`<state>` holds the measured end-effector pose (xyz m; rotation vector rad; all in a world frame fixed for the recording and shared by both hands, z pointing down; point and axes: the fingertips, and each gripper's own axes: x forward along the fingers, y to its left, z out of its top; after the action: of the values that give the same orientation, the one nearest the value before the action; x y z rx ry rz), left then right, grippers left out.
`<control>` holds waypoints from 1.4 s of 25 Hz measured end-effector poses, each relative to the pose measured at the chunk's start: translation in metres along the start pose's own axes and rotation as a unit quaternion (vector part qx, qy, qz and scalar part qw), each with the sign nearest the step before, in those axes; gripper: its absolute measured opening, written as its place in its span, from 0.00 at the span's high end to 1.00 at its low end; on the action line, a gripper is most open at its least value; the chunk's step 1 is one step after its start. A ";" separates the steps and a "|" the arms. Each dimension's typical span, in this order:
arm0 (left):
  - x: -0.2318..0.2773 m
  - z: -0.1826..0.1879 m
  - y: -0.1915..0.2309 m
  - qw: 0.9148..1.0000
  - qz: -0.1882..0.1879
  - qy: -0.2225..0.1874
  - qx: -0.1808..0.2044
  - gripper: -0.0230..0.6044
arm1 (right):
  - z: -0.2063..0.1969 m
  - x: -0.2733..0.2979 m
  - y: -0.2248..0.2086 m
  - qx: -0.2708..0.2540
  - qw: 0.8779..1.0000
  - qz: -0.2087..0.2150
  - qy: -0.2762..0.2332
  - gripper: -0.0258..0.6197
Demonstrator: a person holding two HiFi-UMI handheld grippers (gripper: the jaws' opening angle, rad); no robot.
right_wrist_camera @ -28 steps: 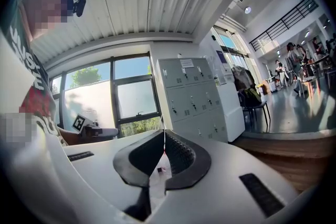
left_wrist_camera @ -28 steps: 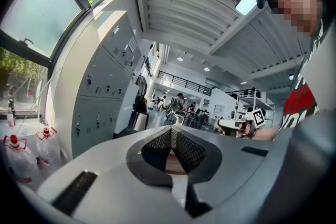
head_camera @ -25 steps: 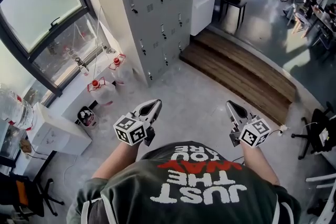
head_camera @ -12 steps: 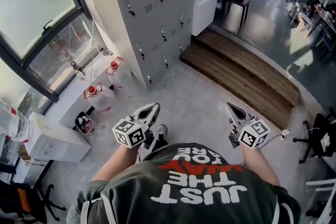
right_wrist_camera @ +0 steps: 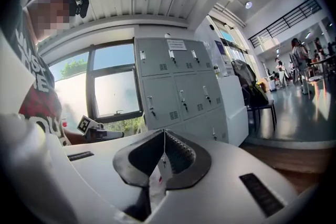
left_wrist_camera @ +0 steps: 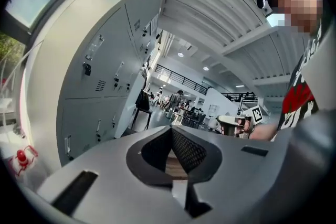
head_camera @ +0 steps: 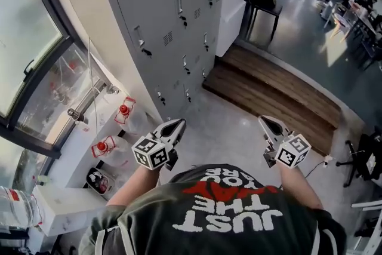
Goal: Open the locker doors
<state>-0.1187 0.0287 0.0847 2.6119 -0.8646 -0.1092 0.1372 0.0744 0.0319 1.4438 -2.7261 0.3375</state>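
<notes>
Concrete floor (head_camera: 230, 128) runs from a large window (head_camera: 30, 51) on the left to a wooden step (head_camera: 271, 89) on the right. Between them, ahead of the person, stands the grey locker bank (head_camera: 170, 15), every door closed. Well short of it, the left tool (head_camera: 176, 123) and the right tool (head_camera: 266, 122) each have their jaws together on nothing.

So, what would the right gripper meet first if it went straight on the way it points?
Probably the grey lockers: the right gripper points at their lower part, with nothing visible in between, though depth is hard to judge.
</notes>
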 end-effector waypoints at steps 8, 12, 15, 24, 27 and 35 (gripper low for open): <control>0.068 0.028 0.089 1.000 -0.005 0.012 -0.007 0.95 | 0.017 0.097 -0.060 0.011 1.000 -0.007 0.021 0.90; 0.098 0.030 0.109 1.000 0.016 0.015 -0.014 0.96 | 0.019 0.127 -0.101 0.017 0.999 0.011 0.027 0.90; 0.126 0.029 0.118 0.999 0.042 0.012 -0.010 0.96 | 0.023 0.145 -0.140 0.014 0.999 0.039 0.033 0.90; 0.207 0.003 0.139 0.977 0.202 -0.050 -0.042 0.96 | 0.009 0.222 -0.270 0.006 0.980 0.182 0.075 0.90; 0.233 -0.001 0.152 0.974 0.220 -0.042 -0.038 0.96 | 0.013 0.258 -0.291 0.004 0.975 0.209 0.078 0.90; 0.247 -0.048 0.237 0.976 0.217 -0.012 -0.026 0.96 | -0.052 0.352 -0.319 0.006 0.979 0.197 0.050 0.90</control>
<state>-0.0429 -0.2748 0.2309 2.3158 -1.3961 -0.0419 0.1968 -0.3740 0.1853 0.8501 -2.9124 0.4251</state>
